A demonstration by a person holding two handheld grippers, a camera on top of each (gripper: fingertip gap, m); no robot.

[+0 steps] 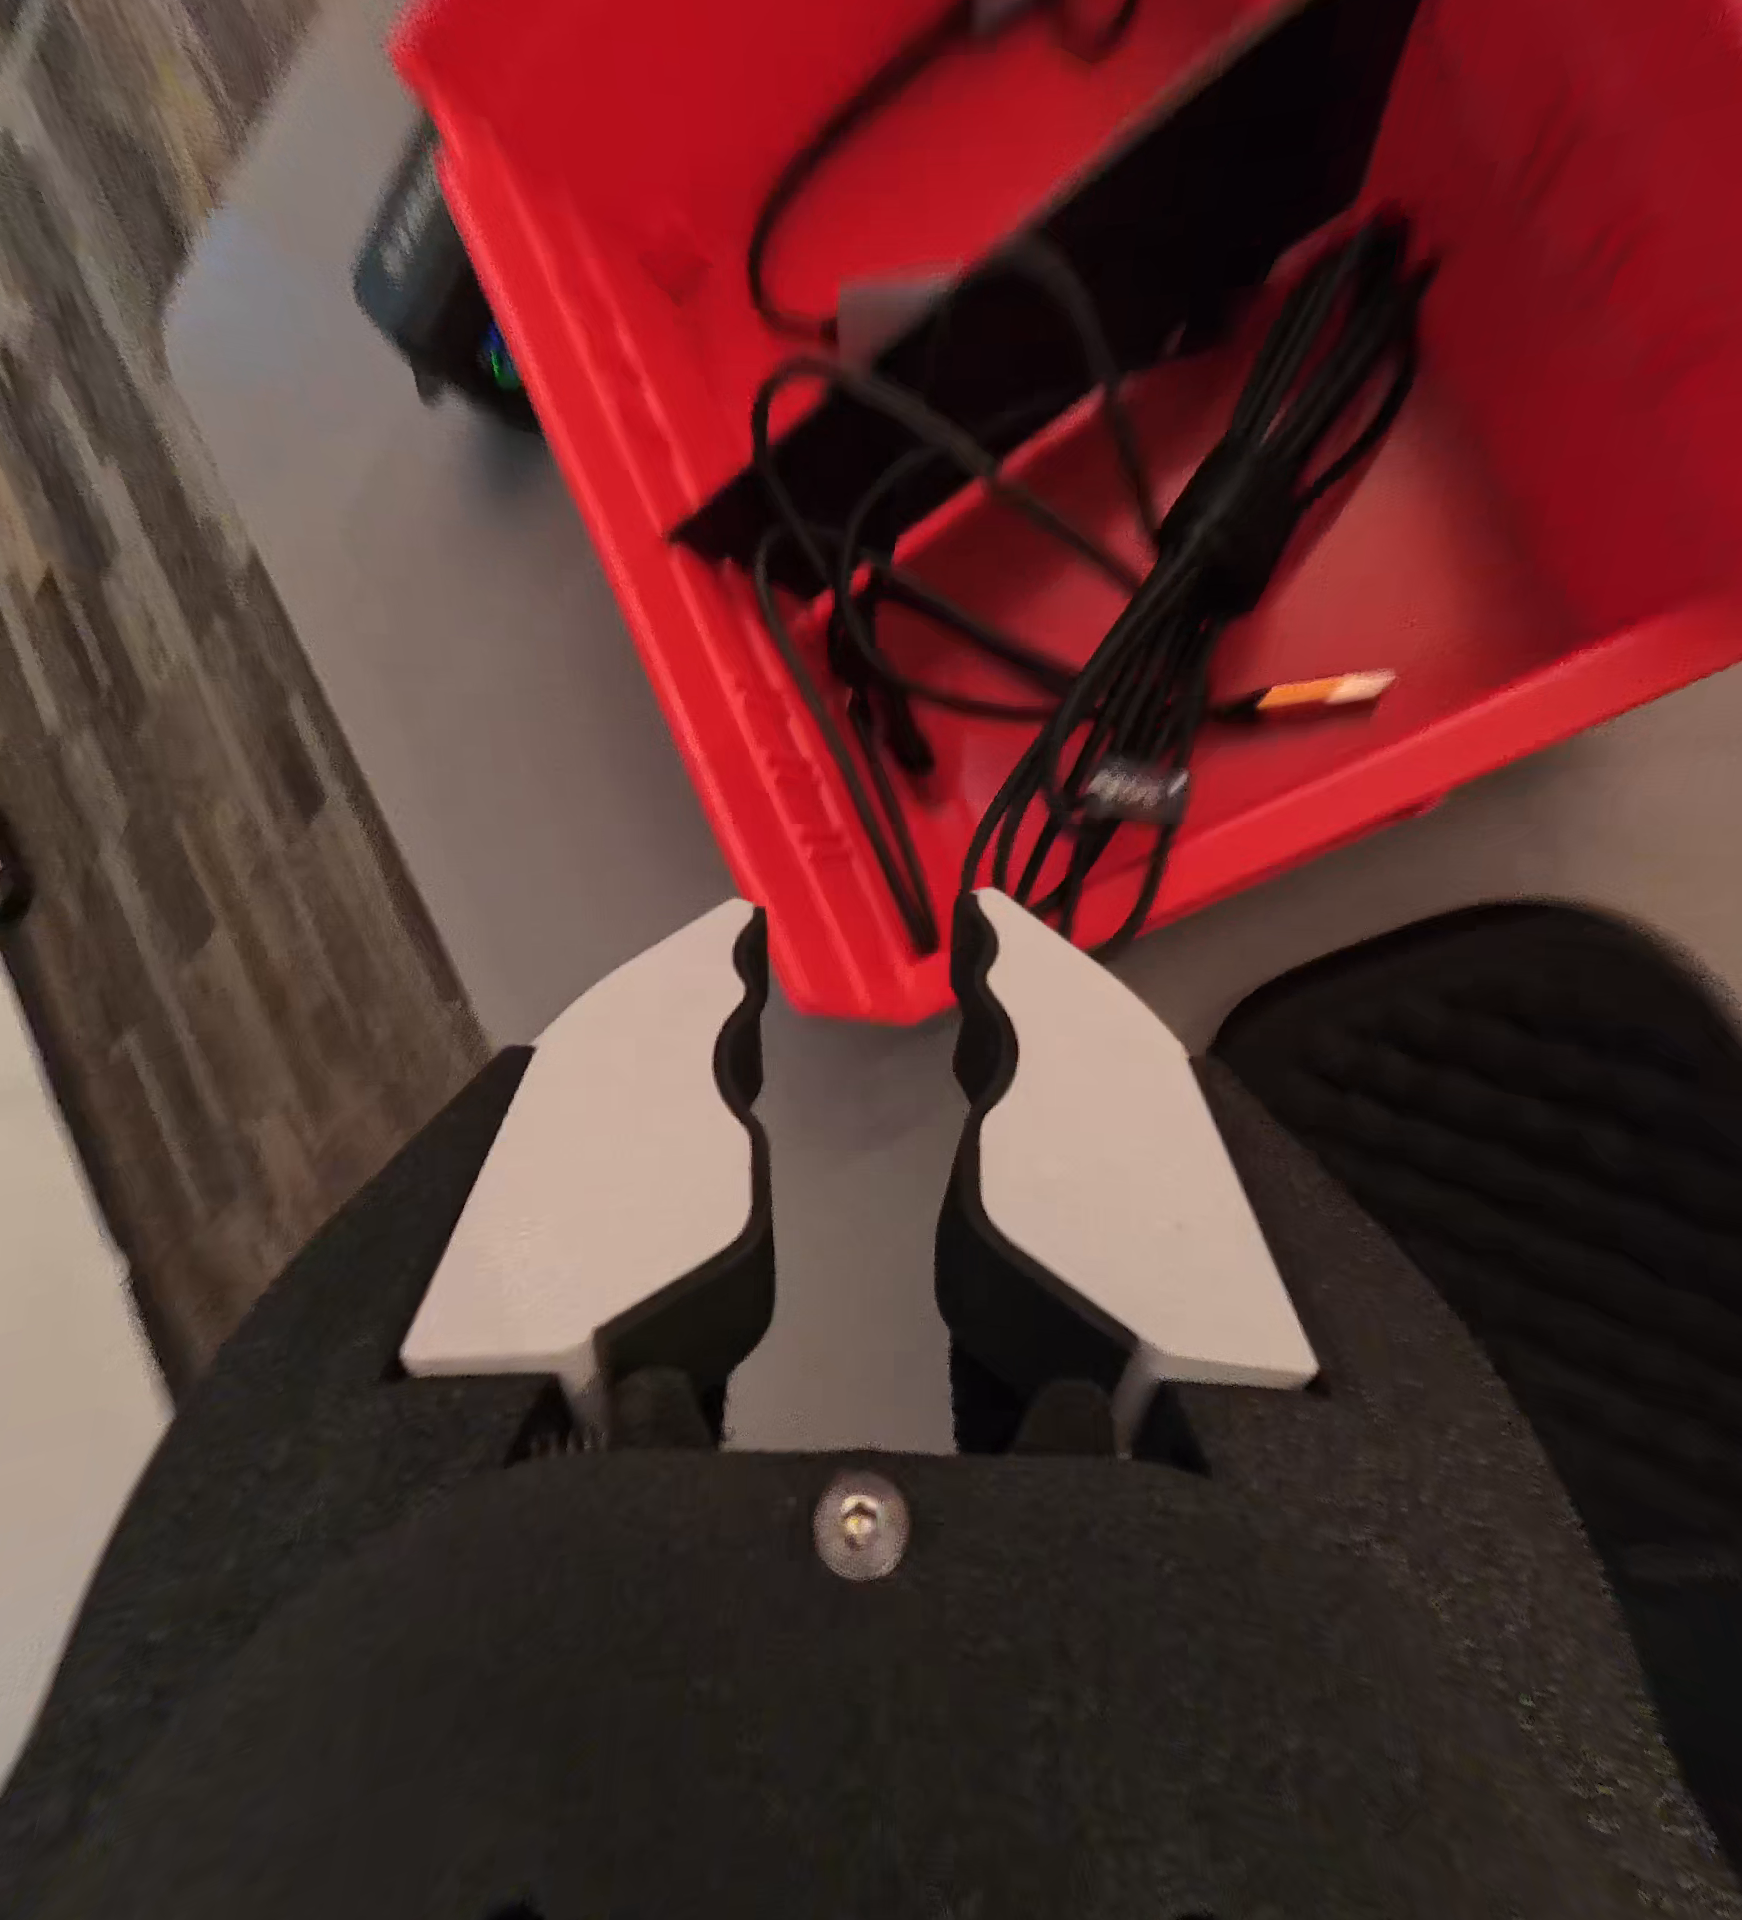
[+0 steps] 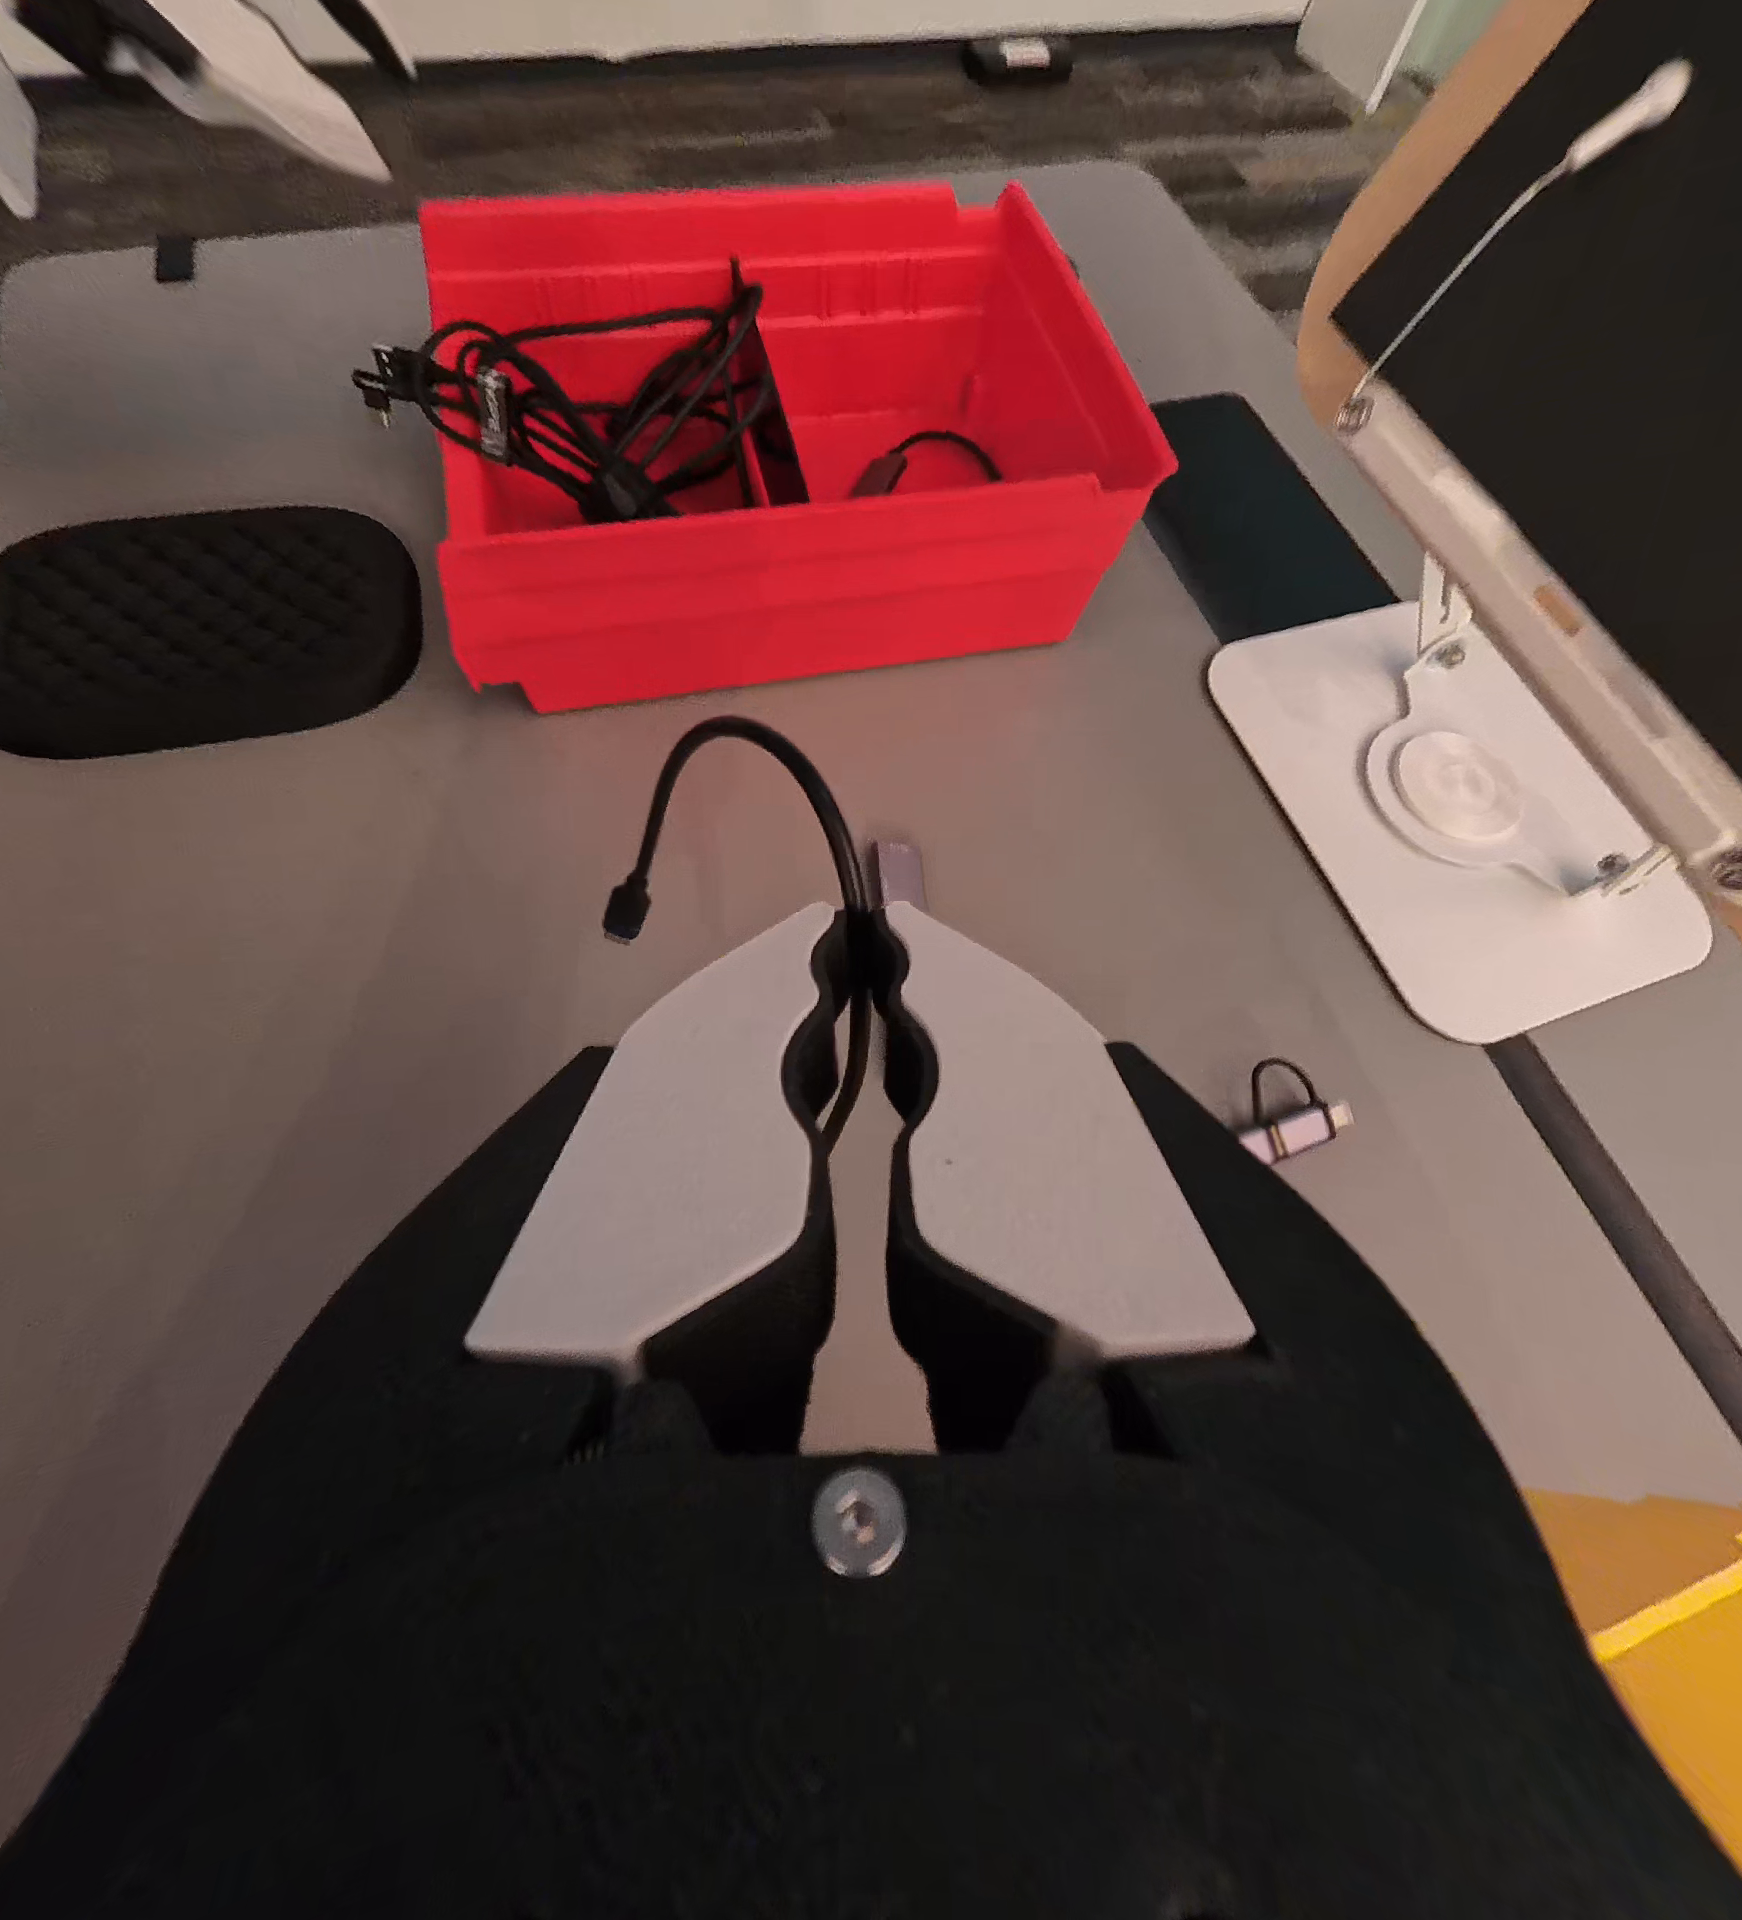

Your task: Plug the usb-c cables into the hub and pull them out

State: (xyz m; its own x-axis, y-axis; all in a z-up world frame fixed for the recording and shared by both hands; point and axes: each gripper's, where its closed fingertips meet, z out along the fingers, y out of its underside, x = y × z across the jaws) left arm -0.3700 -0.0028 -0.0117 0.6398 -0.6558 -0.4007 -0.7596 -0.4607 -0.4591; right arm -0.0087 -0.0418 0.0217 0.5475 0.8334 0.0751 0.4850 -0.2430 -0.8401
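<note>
In the left wrist view, the left gripper [image 1: 859, 925] sits at centre frame with its grey fingers [image 1: 618, 1132] spread and nothing between them. Just past the fingertips is the near corner of a red plastic bin with a black divider [image 1: 1625, 416], which fills the upper right of the frame and rests on the grey table [image 1: 451, 665]. Inside it lie loose black cables [image 1: 846, 582] on the left and a tied bundle of black cable [image 1: 1251, 540] on the right, with an orange-tipped plug [image 1: 1334, 694] beside the bundle. A black quilted pad [image 1: 1573, 1195] fills the lower right. This view is blurred.

In the right wrist view, the right gripper [image 2: 859, 914] at centre frame has its fingers [image 2: 701, 1132] pressed together on a short black cable [image 2: 742, 743] that arches up and over to the left, ending in a small dark plug [image 2: 628, 920] hanging free above the table [image 2: 223, 1039]. A grey metallic end [image 2: 896, 868], probably the hub body, shows just beyond the fingertips. The bin [image 2: 773, 613] stands further back at upper centre, and the pad [image 2: 192, 623] lies to its left. A small grey adapter with a black loop [image 2: 1293, 1127] rests on the table at right, near a white stand base [image 2: 1449, 810] carrying a screen. A yellow bin [image 2: 1719, 1704] shows at lower right.

By my judgement the task is barely begun: the hub appears held, the usb-c cables remain in the bin, and nothing is plugged in. Picking a cable, inserting it and pulling it out all lie ahead
</note>
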